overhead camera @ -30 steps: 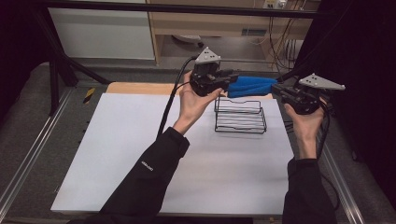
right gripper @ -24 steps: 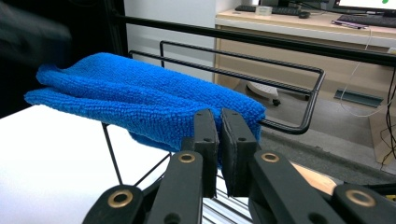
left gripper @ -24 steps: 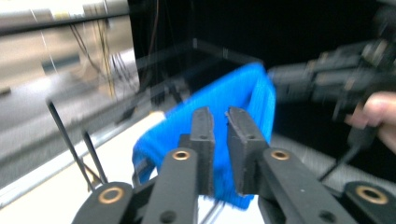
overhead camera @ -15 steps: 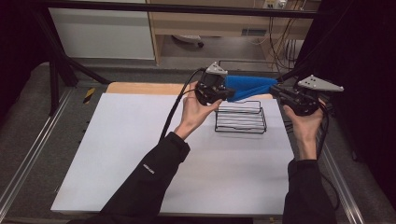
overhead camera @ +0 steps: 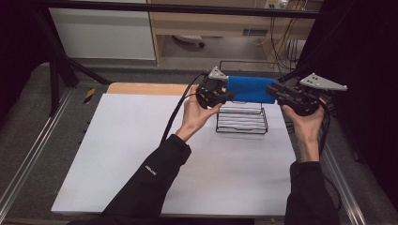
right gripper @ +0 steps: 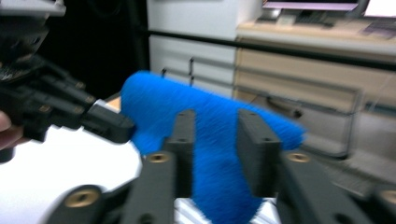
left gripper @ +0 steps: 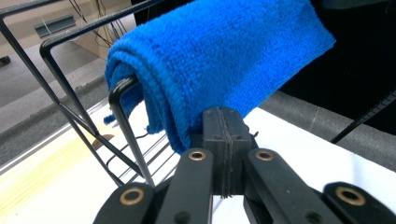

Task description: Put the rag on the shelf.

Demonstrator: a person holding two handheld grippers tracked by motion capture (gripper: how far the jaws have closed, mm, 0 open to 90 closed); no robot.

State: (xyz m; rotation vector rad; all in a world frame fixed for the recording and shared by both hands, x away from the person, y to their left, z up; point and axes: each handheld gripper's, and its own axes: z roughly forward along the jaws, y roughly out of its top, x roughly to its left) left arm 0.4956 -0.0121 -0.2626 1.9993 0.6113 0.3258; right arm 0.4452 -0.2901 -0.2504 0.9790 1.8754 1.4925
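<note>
**Blue towel held over the wire rack by two tongs**

A folded blue terry towel (overhead camera: 249, 89) hangs above the far side of a black wire rack (overhead camera: 241, 120), which stands on the white surface (overhead camera: 141, 140) near its far right corner. In the left gripper view the towel (left gripper: 219, 60) is draped over the rack's top bar (left gripper: 122, 88), its lower fold hanging on the near side.

The left tongs (overhead camera: 226, 95) sit at the towel's left end. In their own view (left gripper: 223, 123) the jaws are pressed flat together with no gap, their tips against the towel's lower edge; whether any cloth is pinched between them I cannot tell.

The right tongs (overhead camera: 273, 89) meet the towel's right end. Their own view, somewhat blurred, shows the jaws (right gripper: 214, 140) apart, with the towel (right gripper: 210, 135) between them and not yet clamped. The left tongs (right gripper: 109, 123) show there too, tips touching the towel's other end.
</note>
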